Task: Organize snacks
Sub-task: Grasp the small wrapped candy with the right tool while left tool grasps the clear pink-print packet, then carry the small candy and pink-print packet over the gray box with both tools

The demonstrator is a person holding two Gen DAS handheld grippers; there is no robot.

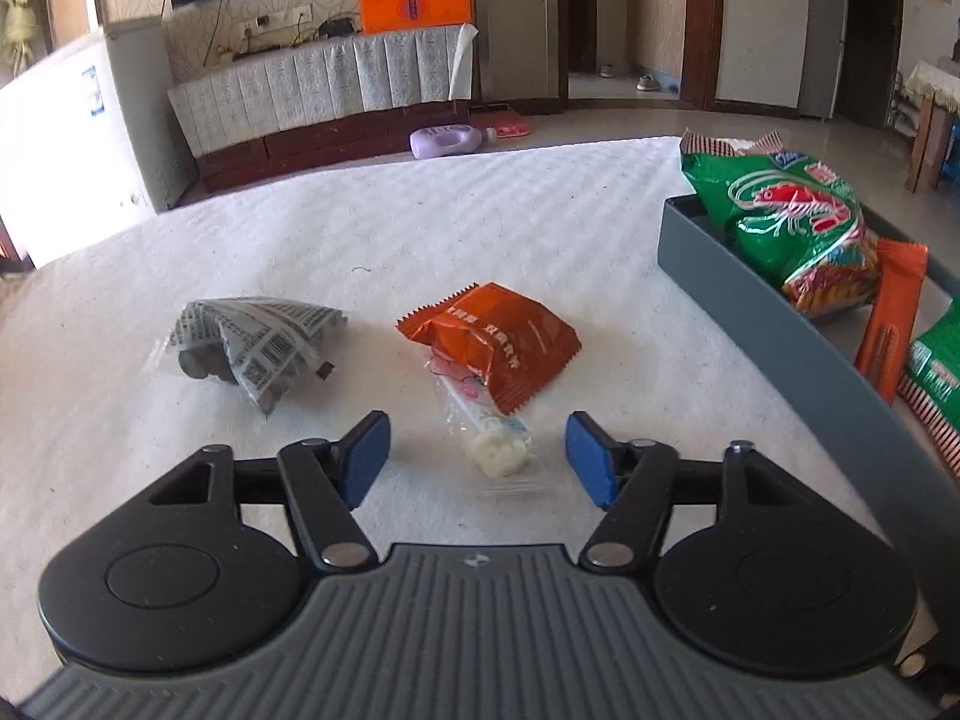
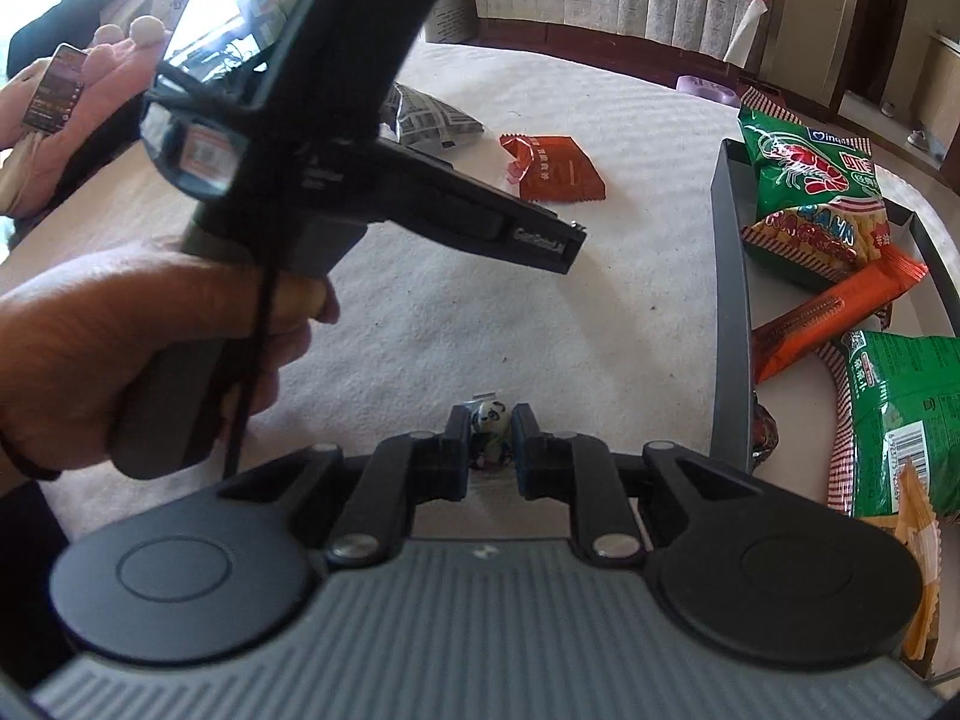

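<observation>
My left gripper [image 1: 478, 459] hangs open just above the white cloth. A small white candy in a clear wrapper [image 1: 498, 455] lies between its blue pads [image 1: 366, 456], touching neither. Beyond it lies an orange-brown snack packet [image 1: 498, 342], with a grey barcode-printed packet [image 1: 252, 342] to the left. In the right wrist view, my right gripper [image 2: 491, 450] is shut on a small panda-printed candy [image 2: 491, 417], low over the cloth beside the grey tray [image 2: 732, 312]. The left gripper [image 2: 564, 246], held by a hand [image 2: 120, 354], crosses that view and hides part of the grey packet.
The grey tray [image 1: 750, 300] at the right holds green prawn-cracker bags [image 1: 792, 216] and an orange bar [image 1: 891, 324]. The cloth-covered table [image 1: 420, 228] ends at a curved far edge. A purple bottle [image 1: 450, 138] lies on the floor beyond.
</observation>
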